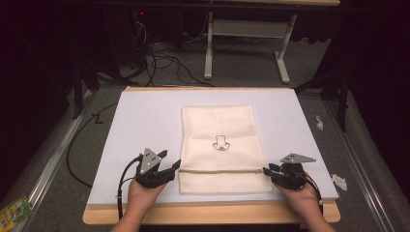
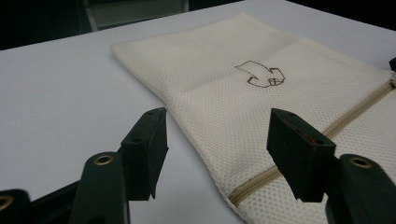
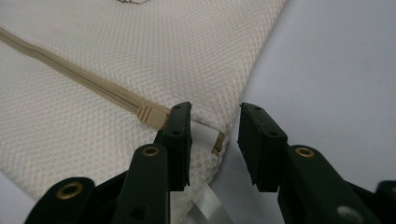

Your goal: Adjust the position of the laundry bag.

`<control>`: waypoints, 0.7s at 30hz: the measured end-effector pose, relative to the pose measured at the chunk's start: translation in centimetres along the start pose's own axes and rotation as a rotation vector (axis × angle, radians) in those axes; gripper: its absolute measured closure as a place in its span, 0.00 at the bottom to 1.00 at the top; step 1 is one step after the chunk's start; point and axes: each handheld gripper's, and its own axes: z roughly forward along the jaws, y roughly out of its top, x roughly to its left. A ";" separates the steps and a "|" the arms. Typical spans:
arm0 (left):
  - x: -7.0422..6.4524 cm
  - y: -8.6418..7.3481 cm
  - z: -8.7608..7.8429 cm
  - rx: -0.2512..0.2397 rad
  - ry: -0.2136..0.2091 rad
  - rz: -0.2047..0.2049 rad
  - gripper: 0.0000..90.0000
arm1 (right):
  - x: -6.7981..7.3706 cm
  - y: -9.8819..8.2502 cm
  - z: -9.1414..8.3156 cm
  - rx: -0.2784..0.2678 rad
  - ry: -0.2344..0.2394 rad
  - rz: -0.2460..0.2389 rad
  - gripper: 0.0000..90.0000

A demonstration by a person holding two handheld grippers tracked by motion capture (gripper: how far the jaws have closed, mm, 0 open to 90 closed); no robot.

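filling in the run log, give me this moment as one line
scene: mesh bag flat on white mat | left gripper: open at zipper's left end | right gripper: open at zipper's right end

The mesh bag's small embroidered motif is too small to identify.

Both grippers low (fingers apart)

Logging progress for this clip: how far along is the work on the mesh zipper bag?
Early. Done: the cream mesh bag lies flat on the white mat, its zipper looking shut along its length. In hand: the left gripper stands open at the zipper's left end, the right gripper open at the right end by the pull tab. Left: neither grips anything yet, so any pinching or unzipping remains.
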 end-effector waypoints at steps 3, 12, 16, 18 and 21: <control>-0.3 0.0 0.2 -0.002 -0.019 0.010 0.43 | 0.1 -0.2 0.2 0.002 0.003 0.017 0.75; -0.5 0.1 -0.1 -0.011 -0.021 0.040 0.43 | 0.6 -0.3 0.3 -0.003 -0.018 0.031 0.80; -0.6 0.3 -0.2 -0.017 -0.030 0.022 0.43 | 0.5 -0.4 0.3 -0.010 -0.008 0.041 0.84; -0.7 0.5 0.0 -0.022 -0.043 0.009 0.43 | 0.6 -0.4 0.3 -0.009 -0.008 0.030 0.88; -1.1 0.7 0.3 -0.027 -0.056 0.012 0.43 | 0.7 -0.4 0.3 -0.013 -0.005 0.009 0.91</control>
